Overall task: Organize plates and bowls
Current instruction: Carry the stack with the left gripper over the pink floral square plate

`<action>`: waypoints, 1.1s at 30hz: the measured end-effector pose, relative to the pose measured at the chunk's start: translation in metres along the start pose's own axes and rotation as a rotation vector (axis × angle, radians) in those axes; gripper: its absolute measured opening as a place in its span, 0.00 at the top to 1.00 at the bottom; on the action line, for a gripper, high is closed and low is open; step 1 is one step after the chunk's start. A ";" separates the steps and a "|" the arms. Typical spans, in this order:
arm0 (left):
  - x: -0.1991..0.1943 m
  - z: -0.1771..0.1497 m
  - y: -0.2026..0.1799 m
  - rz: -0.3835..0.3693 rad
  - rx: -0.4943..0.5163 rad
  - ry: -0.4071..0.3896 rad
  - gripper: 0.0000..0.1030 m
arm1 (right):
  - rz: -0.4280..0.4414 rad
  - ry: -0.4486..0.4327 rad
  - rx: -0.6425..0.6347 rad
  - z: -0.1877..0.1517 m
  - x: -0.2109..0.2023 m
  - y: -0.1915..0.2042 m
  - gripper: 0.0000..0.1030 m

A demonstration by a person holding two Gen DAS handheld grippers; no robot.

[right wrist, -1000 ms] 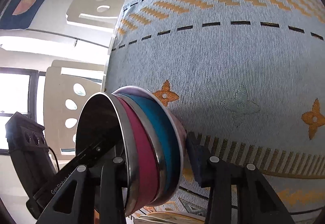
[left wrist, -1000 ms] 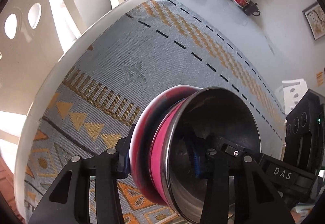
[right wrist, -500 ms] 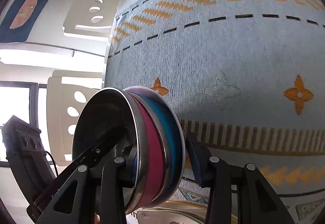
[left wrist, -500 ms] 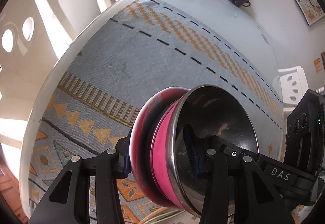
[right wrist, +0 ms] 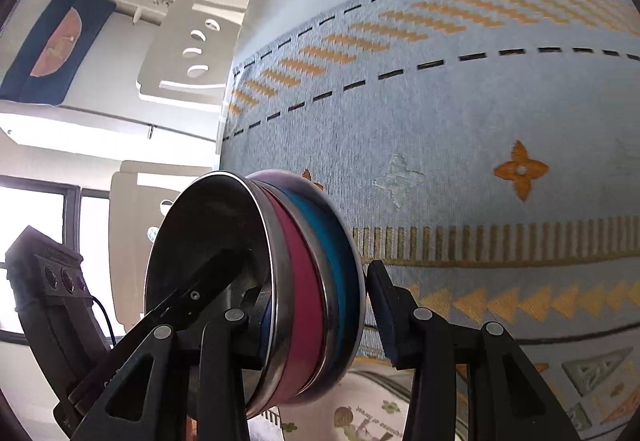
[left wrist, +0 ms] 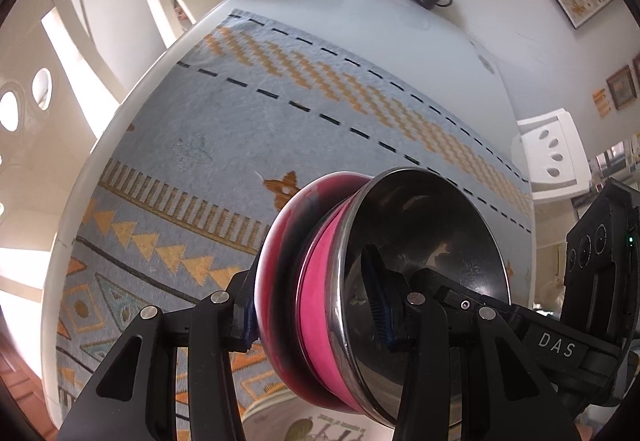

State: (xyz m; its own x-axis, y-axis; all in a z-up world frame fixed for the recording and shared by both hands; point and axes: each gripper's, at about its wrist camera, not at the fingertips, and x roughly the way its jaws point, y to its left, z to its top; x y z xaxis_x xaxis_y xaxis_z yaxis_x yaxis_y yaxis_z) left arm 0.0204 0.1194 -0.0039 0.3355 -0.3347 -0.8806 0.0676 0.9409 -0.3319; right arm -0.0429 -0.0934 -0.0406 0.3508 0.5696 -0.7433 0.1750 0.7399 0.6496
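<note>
Patterned tablecloth (left wrist: 248, 113) below: left gripper (left wrist: 316, 305) and right gripper (right wrist: 316, 305) each clamp the nested steel bowls (left wrist: 380, 281) (rigid, slippery) at opposite rims.

Bowl stack (left wrist: 384, 281) above plate (left wrist: 312, 429) on table (left wrist: 360, 13)

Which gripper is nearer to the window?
Left. The left gripper grips the stacked bowls on their window-side rim, directly in front of the window in the right wrist view. The right gripper grips the opposite rim, farther from it.
</note>
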 end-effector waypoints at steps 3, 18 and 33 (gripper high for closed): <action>-0.009 -0.005 -0.007 -0.008 0.015 -0.002 0.61 | 0.009 -0.014 0.014 -0.006 -0.012 -0.002 0.60; -0.036 -0.052 -0.030 -0.040 0.072 0.014 0.61 | 0.007 -0.064 0.049 -0.063 -0.056 -0.010 0.60; -0.030 -0.111 -0.021 -0.040 0.123 0.096 0.61 | -0.066 0.023 0.070 -0.125 -0.049 -0.030 0.60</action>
State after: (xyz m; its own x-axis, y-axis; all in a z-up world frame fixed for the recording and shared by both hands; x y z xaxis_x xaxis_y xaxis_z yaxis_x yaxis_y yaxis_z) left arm -0.0956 0.1042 -0.0082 0.2389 -0.3696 -0.8979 0.1954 0.9241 -0.3284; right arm -0.1799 -0.0988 -0.0436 0.3154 0.5288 -0.7880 0.2612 0.7499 0.6078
